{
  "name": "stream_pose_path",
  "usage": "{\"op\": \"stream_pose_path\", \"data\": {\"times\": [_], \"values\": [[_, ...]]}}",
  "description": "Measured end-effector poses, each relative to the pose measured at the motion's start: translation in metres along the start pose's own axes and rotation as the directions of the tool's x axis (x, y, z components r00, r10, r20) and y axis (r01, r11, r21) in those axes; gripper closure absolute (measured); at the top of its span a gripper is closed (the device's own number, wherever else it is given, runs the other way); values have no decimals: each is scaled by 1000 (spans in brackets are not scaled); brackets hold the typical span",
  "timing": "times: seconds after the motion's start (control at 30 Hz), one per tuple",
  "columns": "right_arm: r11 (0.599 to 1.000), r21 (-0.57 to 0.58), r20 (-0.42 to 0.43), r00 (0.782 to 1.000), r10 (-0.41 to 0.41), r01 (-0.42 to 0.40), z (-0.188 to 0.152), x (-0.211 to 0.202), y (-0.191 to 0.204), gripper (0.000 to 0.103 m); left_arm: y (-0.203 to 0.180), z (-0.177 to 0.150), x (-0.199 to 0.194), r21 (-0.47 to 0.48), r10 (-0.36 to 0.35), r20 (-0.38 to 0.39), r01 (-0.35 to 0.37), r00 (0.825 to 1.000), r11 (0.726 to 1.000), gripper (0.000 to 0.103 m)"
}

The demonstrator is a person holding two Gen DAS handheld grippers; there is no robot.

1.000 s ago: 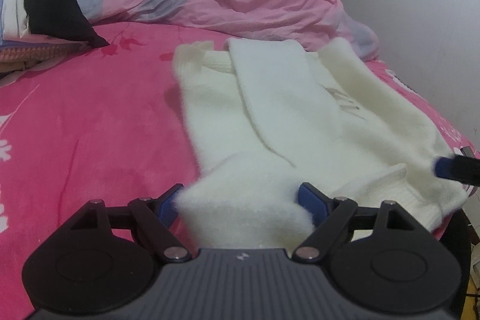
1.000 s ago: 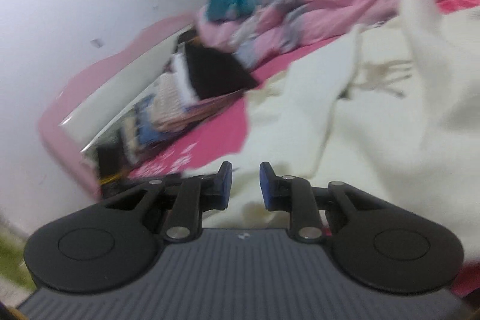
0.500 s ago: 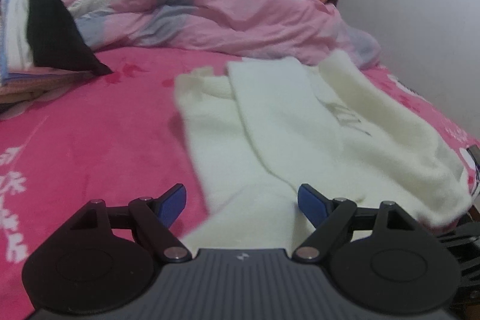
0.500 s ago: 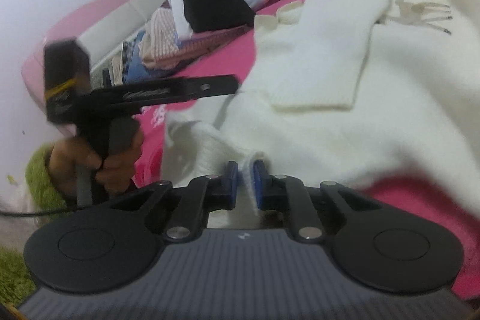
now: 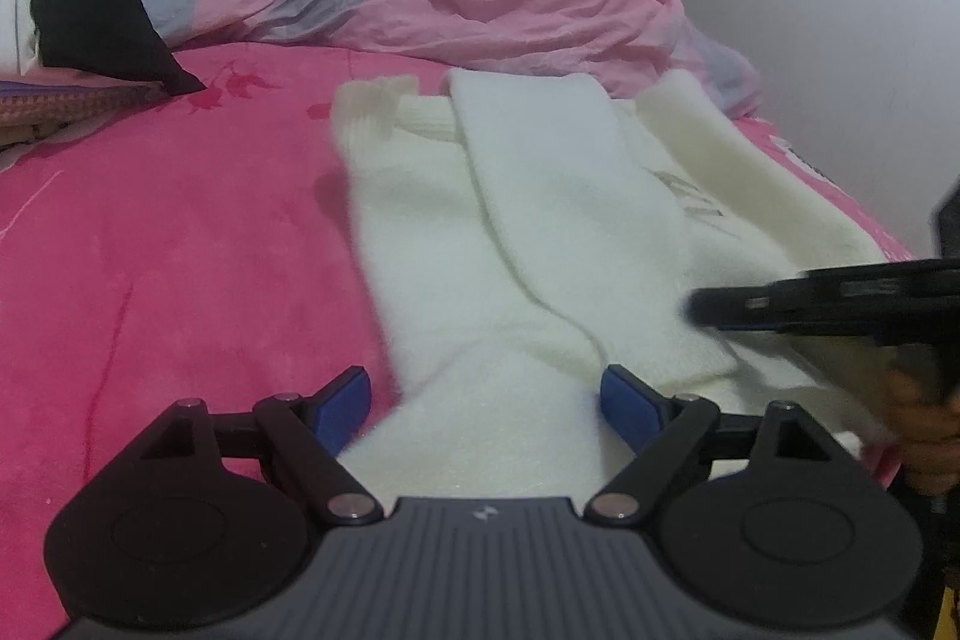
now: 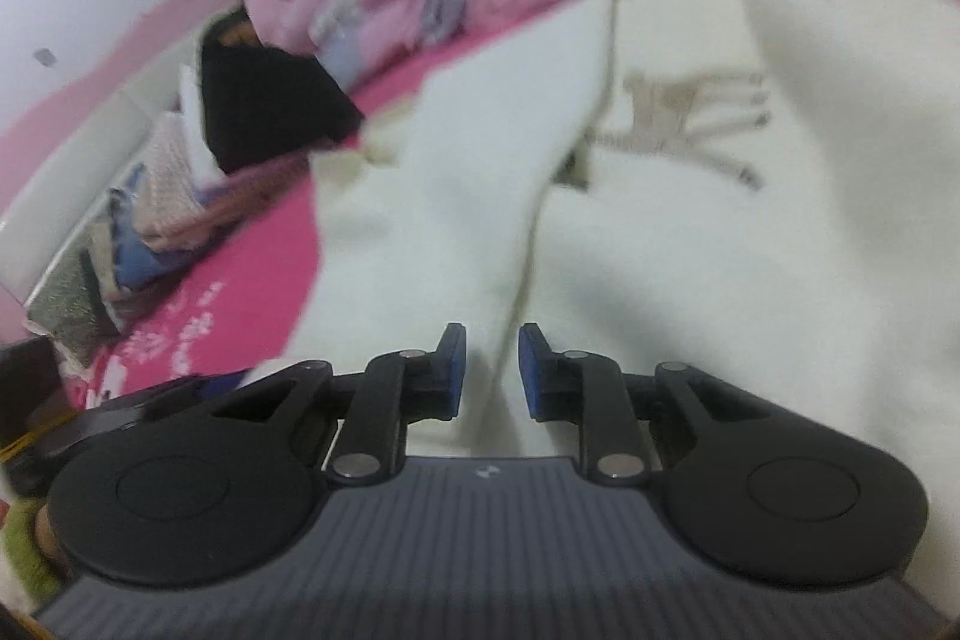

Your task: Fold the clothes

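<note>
left wrist: fluffy cream sweater (image 5: 558,244), sleeves seemingly folded inward

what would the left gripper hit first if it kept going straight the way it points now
Most likely the white sweater: the left gripper is open and angled down, with the sweater's near hem already between its fingers. Beyond that lies the folded sleeve, though depth is hard to judge here.
</note>
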State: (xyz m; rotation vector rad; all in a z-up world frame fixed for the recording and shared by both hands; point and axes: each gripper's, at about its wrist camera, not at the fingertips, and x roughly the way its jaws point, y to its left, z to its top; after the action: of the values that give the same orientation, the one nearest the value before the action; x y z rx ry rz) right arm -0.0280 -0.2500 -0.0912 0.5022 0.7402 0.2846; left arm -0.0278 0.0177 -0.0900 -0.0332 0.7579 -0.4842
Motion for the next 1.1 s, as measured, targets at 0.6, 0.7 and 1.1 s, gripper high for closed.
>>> {"op": "stream_pose_path", "data": {"times": [0.6, 0.7, 1.1], "values": [[963, -116, 469, 869, -162, 242, 183, -53, -10, 98, 17, 28, 21, -38, -29, -14, 29, 999, 999, 23], [949, -44, 537, 808, -242, 313, 210, -73, -43, 98, 24, 34, 23, -55, -38, -16, 37, 999, 998, 24], [865, 228, 377, 778, -502, 448, 228, -46, -182, 96, 45, 51, 41, -114, -56, -58, 49, 997, 992, 29]]}}
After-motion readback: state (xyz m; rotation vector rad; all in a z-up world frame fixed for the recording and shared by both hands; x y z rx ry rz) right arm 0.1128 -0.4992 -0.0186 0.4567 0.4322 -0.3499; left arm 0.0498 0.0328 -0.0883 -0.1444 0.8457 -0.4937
